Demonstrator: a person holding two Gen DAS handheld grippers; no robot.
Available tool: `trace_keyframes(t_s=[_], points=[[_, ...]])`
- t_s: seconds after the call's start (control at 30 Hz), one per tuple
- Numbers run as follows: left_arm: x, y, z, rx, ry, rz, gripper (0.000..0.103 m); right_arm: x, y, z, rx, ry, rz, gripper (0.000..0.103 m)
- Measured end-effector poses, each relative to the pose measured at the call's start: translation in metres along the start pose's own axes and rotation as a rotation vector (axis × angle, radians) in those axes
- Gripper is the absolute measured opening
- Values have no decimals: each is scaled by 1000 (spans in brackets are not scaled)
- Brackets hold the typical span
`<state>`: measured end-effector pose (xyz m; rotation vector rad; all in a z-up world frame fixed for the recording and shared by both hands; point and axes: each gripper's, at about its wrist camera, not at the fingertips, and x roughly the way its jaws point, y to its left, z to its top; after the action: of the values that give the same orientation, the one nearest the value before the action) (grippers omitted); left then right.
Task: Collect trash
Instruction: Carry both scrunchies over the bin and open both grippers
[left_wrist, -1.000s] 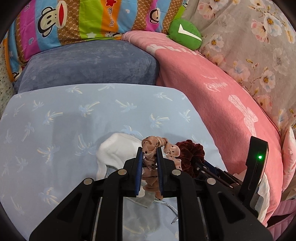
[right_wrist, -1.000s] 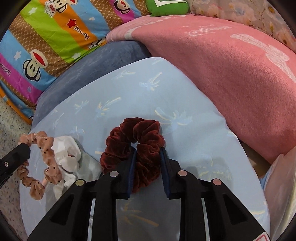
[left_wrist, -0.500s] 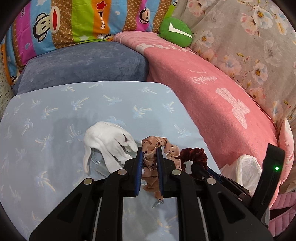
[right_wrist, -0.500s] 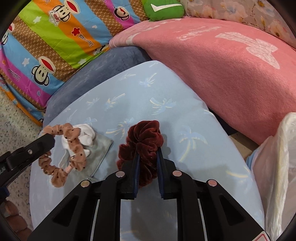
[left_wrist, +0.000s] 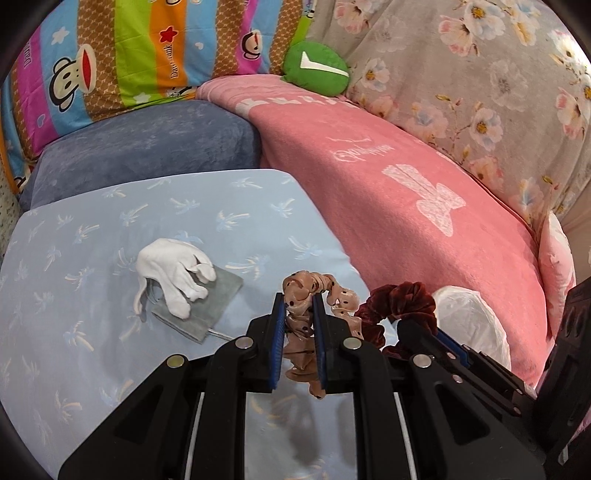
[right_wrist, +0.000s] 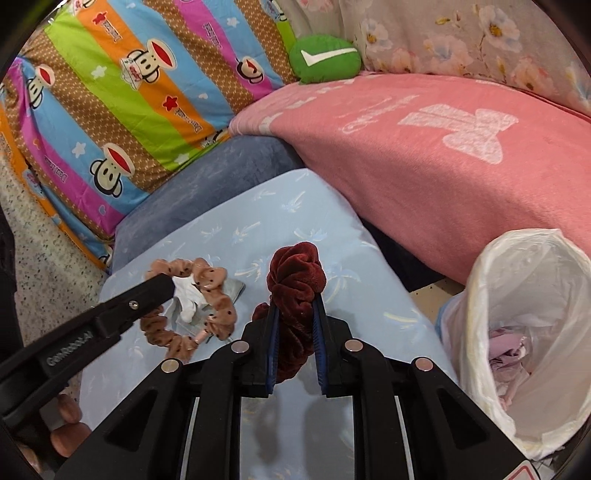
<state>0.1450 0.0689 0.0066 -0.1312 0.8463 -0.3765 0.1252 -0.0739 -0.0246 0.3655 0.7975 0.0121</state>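
My left gripper (left_wrist: 298, 308) is shut on a tan dotted scrunchie (left_wrist: 334, 295) and holds it above the light blue pillow (left_wrist: 110, 350); the scrunchie also shows in the right wrist view (right_wrist: 218, 314). My right gripper (right_wrist: 295, 308) is shut on a dark red velvet scrunchie (right_wrist: 295, 273), also lifted; it shows in the left wrist view (left_wrist: 400, 302). A white crumpled tissue (left_wrist: 173, 267) lies on a grey face mask (left_wrist: 210, 308) on the pillow. A white-lined trash bin (right_wrist: 524, 325) stands at the right, with trash inside.
A pink blanket (left_wrist: 406, 184) lies to the right of the pillow, a blue-grey cushion (left_wrist: 147, 144) behind it. A striped monkey-print pillow (left_wrist: 129, 55), a green cushion (left_wrist: 317, 70) and floral fabric (left_wrist: 480, 74) are at the back. Speckled floor (right_wrist: 48, 266) shows at left.
Both grippers have lifted their scrunchies and moved right toward the trash bin. The tissue and mask stay on the pillow, now further left in view.
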Motion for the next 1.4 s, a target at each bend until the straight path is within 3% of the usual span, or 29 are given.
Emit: trace_keyframes(t_s=[0.33, 0.7, 1.27, 1.4], points=[[-10, -52, -9, 81, -8, -45, 14, -65, -38, 0, 46, -94, -29, 17], [-6, -111, -20, 180, 6, -103, 14, -109, -97, -3, 130, -156, -92, 17], [16, -185, -42, 318, 77, -185, 16, -134, -180, -14, 264, -188, -181, 17], [21, -193, -46, 333, 97, -197, 21, -134, -194, -17, 279, -184, -190, 18]])
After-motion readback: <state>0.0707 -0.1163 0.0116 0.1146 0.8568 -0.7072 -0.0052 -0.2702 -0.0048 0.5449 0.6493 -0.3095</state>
